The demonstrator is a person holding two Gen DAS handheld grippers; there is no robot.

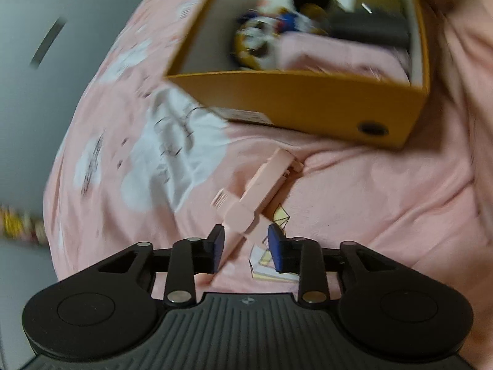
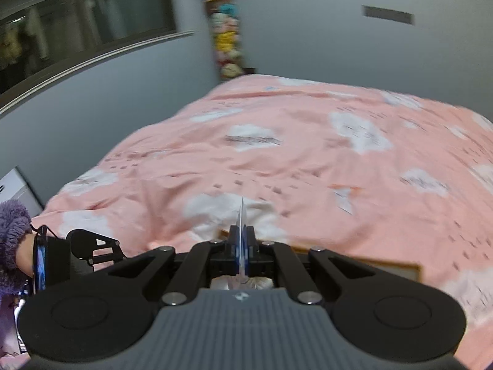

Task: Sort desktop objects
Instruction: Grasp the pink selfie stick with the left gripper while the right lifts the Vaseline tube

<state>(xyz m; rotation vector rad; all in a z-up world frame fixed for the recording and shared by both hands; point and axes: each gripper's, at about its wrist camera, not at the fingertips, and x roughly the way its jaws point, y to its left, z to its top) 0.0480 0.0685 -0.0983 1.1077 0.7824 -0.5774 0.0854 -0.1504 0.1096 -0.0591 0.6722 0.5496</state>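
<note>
A pink plastic folding piece (image 1: 262,188) lies on the pink bedsheet (image 1: 369,209), its near end between the fingers of my left gripper (image 1: 245,246). The jaws stand apart; the piece rests against the left pad (image 1: 217,246) and clear of the right one. Beyond it stands an orange cardboard box (image 1: 308,104) holding a round colourful item (image 1: 258,40), a dark object (image 1: 369,27) and pink cloth. In the right wrist view my right gripper (image 2: 242,243) is shut on a thin flat card (image 2: 242,215) seen edge-on, held up over the bed. The left gripper (image 2: 92,249) shows at lower left.
The pink sheet with white cloud prints (image 2: 308,154) covers the whole bed. A grey wall (image 2: 308,30) stands behind it, with a column of plush toys (image 2: 225,37) in the corner and a window (image 2: 77,15) to the left. A purple fuzzy sleeve (image 2: 12,225) is at the left edge.
</note>
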